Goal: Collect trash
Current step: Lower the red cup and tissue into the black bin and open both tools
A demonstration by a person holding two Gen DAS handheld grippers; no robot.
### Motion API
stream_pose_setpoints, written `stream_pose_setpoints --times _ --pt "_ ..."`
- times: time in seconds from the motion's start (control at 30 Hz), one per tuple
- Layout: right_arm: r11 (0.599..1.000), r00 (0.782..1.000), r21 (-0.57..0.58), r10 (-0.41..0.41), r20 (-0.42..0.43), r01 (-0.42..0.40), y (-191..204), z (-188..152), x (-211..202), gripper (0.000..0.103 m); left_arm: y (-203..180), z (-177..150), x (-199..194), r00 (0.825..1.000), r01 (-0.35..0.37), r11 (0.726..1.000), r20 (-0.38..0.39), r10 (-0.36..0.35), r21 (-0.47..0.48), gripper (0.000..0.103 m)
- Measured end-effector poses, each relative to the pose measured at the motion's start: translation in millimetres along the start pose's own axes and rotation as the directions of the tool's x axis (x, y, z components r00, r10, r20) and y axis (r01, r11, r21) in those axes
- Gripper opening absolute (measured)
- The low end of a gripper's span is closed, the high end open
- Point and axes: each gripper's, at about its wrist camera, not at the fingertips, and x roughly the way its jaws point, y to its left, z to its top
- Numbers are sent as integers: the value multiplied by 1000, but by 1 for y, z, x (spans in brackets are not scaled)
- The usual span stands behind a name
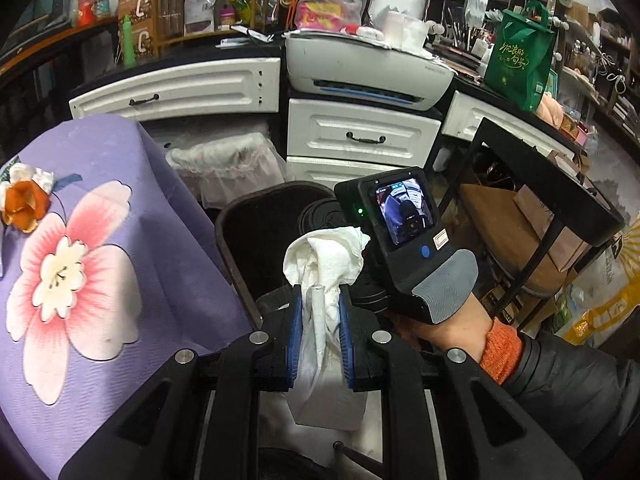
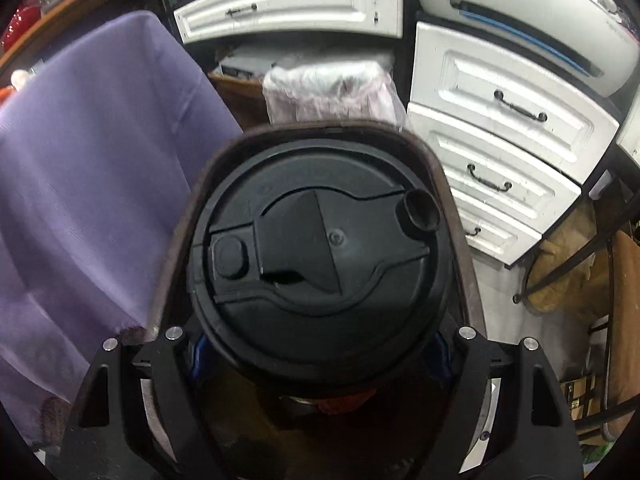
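Observation:
My left gripper [image 1: 319, 336] is shut on a crumpled white paper tissue [image 1: 326, 268], which sticks up between the blue pads and hangs down below them. My right gripper [image 2: 320, 354] is shut on a cup with a black plastic lid [image 2: 316, 256], which fills the middle of the right wrist view; the cup body is hidden under the lid. The right gripper's body and the hand holding it [image 1: 404, 240] show in the left wrist view just right of the tissue. A bin lined with a translucent bag [image 1: 228, 168] stands under the desk, beyond both grippers; it also shows in the right wrist view [image 2: 332, 88].
A dark chair back [image 2: 460, 208] curves behind the cup. A purple flowered cloth [image 1: 100, 260] covers furniture on the left. White drawers [image 1: 360, 140] and a printer [image 1: 368, 72] stand ahead. A black metal stool [image 1: 552, 216] is on the right.

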Motion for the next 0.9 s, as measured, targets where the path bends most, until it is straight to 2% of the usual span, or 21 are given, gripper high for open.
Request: stream_pose_setpoints --times 0.27,0.4,0.57,0.7,0.9 --pt "999 997 -35 12 -77 -15 2 -10 10 82 4 -3 19 999 -2 1000 -43 1 -12 17" --pt "998 999 -61 9 -40 -11 3 -18 -6 86 4 -2 26 998 -2 1000 -58 1 -11 17" --pt "997 1000 -71 -2 -3 2 1 -26 -29 86 2 0 35 997 1 1000 -74 -1 -5 17" --pt "996 998 -74 -44 39 47 -7 -38 -55 86 0 2 47 996 3 1000 -92 -4 -4 17" --pt "996 991 21 -93 91 92 -39 -64 -93 86 -5 2 74 991 -10 1000 -136 12 16 17"
